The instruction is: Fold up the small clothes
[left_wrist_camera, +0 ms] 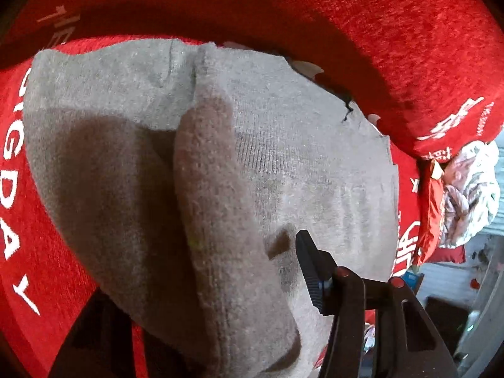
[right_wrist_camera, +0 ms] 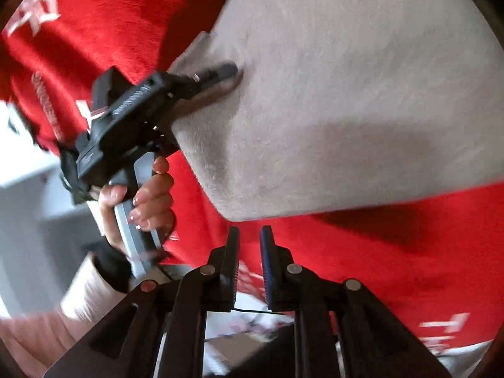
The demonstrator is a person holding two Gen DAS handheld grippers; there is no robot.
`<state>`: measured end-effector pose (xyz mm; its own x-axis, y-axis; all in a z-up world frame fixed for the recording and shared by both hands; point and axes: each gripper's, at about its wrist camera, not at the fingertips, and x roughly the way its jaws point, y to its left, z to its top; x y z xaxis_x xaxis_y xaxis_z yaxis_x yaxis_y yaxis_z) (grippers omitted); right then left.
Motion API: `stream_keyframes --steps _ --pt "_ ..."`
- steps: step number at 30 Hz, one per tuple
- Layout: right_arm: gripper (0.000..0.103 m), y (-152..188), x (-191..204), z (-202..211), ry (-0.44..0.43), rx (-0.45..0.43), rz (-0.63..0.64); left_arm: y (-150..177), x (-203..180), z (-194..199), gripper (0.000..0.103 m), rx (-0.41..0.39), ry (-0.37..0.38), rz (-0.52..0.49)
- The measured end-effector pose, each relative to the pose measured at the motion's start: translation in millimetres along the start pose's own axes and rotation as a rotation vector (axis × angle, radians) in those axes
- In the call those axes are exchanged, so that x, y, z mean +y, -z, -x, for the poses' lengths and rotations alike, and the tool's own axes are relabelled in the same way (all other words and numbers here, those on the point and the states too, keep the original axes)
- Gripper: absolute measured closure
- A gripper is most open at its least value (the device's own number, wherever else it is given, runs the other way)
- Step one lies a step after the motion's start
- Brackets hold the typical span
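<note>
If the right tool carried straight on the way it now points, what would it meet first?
Probably the red cloth just ahead of the right tool, near the grey garment's lower edge; depth is unclear.

Right tool [right_wrist_camera: 249, 252] at 6 o'clock, fingers nearly together, nothing between. Left tool [right_wrist_camera: 217, 74] at 10 o'clock grips beige garment [right_wrist_camera: 346, 94] edge over red cloth [right_wrist_camera: 393, 252].

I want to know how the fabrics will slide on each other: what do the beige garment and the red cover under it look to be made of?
The beige garment looks like a soft knit, perhaps cotton or wool blend: fine vertical ribs and a fuzzy matte nap show. The red cover looks like a short-pile, chenille-like cloth: streaky texture, slight sheen, white lettering printed or woven in. Exact fibres cannot be told.
</note>
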<state>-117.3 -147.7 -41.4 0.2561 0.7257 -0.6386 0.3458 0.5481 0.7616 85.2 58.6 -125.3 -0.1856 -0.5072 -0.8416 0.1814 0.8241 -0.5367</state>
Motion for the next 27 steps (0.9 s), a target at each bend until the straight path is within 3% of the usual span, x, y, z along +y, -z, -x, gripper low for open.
stream_keyframes --steps 1,3,7,11,12,17,21,27 --pt "0.087 -5 -1 9 0.021 -0.039 0.001 -1 -3 0 0.046 -0.014 -0.019 -0.005" --pt "0.087 -22 -6 26 0.071 -0.134 -0.004 2 -4 4 0.069 -0.034 -0.077 -0.025" --pt "0.091 -49 -10 20 0.189 -0.164 0.028 5 -8 10 0.074 -0.072 -0.106 -0.025" --pt "0.097 -56 -21 -16 0.293 -0.093 0.048 9 -29 27 0.075 -0.147 -0.116 -0.055" --pt "0.102 -55 -24 -21 0.29 -0.105 0.066 9 -39 33 0.075 -0.163 -0.118 -0.073" --pt "0.102 -53 -27 -16 0.262 -0.092 0.082 9 -114 52 0.077 -0.219 -0.084 -0.209" --pt "0.101 -53 -41 15 0.207 -0.125 0.029 8 -176 46 0.077 -0.222 -0.058 -0.316" --pt "0.1 -51 -109 96 0.123 -0.288 -0.163 9 -258 -16 0.076 -0.139 -0.097 -0.463"
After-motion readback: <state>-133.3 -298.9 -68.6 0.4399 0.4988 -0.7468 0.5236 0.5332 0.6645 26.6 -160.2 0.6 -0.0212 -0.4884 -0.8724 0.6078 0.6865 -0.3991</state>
